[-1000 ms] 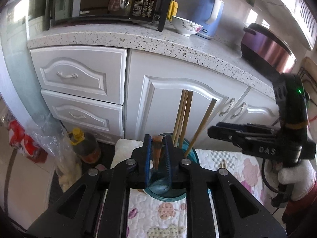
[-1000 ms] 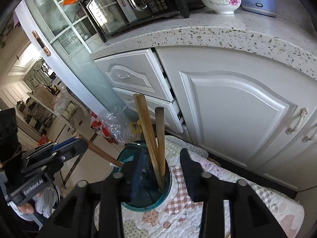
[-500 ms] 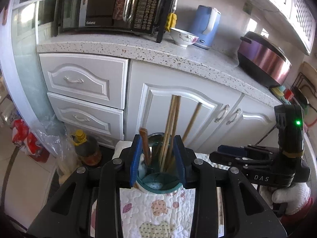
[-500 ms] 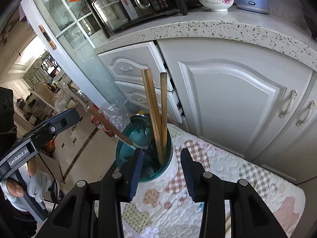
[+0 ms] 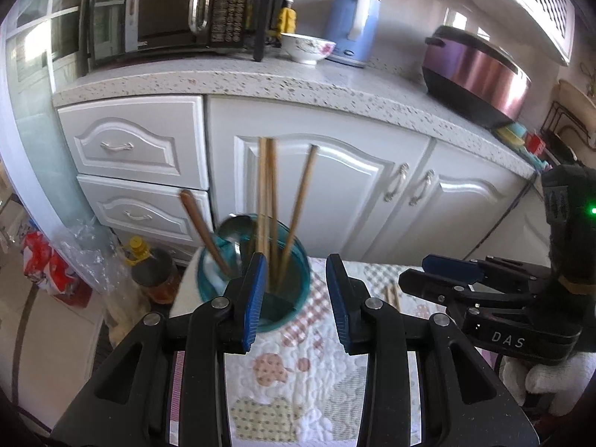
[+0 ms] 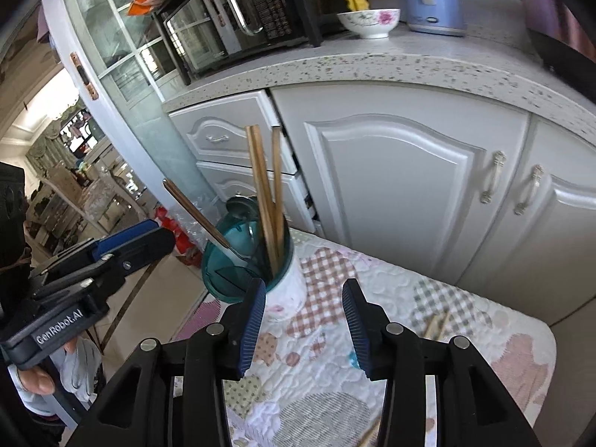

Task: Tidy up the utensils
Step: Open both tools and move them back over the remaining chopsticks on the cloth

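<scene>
Chopsticks (image 5: pixel 269 201), three, and one spoon (image 5: pixel 203 232) stand in one cup (image 5: pixel 294 290); both grippers empty, apart.

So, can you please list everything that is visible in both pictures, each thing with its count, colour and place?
cup: 1, teal, on quilt
chopsticks: 3, wooden, standing in cup
spoon: 1, brown handle, leaning in cup
loose chopsticks: wooden, count unclear, on quilt
quilt: 1, patchwork, under cup
microwave: 1, black, on counter
bowl: 1, white floral, on counter
kettle: 1, blue, beside bowl
cooker: 1, purple, right on counter
bottle: 1, yellow cap, on floor
left tool: 1, black and blue, open, empty
right tool: 1, same colours, opening, empty
</scene>
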